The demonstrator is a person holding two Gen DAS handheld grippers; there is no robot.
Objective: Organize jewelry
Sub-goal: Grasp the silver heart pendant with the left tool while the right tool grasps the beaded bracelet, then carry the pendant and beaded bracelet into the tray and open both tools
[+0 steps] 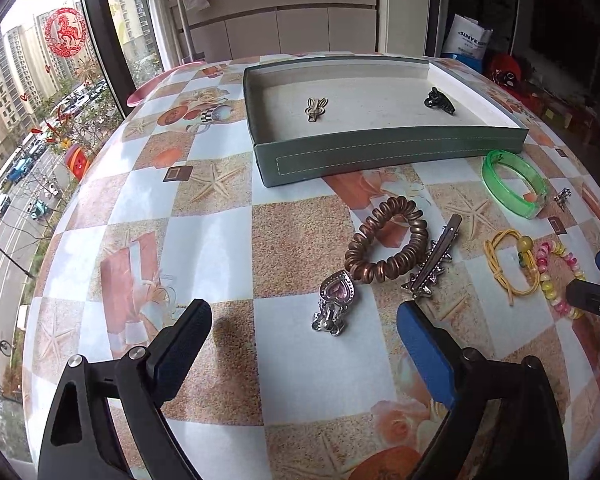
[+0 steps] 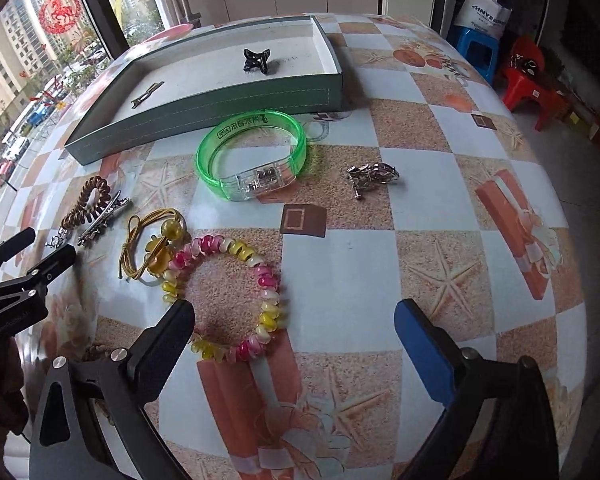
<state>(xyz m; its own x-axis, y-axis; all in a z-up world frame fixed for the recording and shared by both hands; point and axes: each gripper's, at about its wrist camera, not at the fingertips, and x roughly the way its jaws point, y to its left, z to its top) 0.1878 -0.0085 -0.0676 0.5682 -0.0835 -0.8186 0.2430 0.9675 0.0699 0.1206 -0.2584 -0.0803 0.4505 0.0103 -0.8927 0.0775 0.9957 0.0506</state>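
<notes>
Grey-green cardboard tray (image 1: 380, 152), shallow, at the far side of the table (image 1: 300, 360): I count two pieces inside, a small pale bunny clip (image 1: 316, 109) to the left and a black claw clip (image 1: 439, 101) to the right, well apart.

Loose on the checked tablecloth, near side of the tray:
- Brown spiral hair tie (image 1: 384, 244), lying flat, centre.
- Silver star clip (image 1: 434, 266), long, touching the spiral tie's right edge.
- Pink heart clip (image 1: 334, 304), silver setting, just beside the spiral tie's near-left end.
- Green translucent bangle (image 2: 252, 156), clear clasp toward me, just near the tray's front wall.
- Small silver clip (image 2: 370, 176), right of the bangle, apart from it.
- Yellow elastic band (image 2: 152, 246) with amber bead, touching the next item.
- Pink-and-yellow spiral tie (image 2: 228, 300), flat, nearest my right tool.

My left hand-held gripper (image 1: 304, 344): jaws spread wide, holding nothing, hovering near the heart clip. My right hand-held gripper (image 2: 296, 340): jaws spread wide, holding nothing, its left finger (image 2: 168, 340) at the near-left edge of the pink-and-yellow tie.
</notes>
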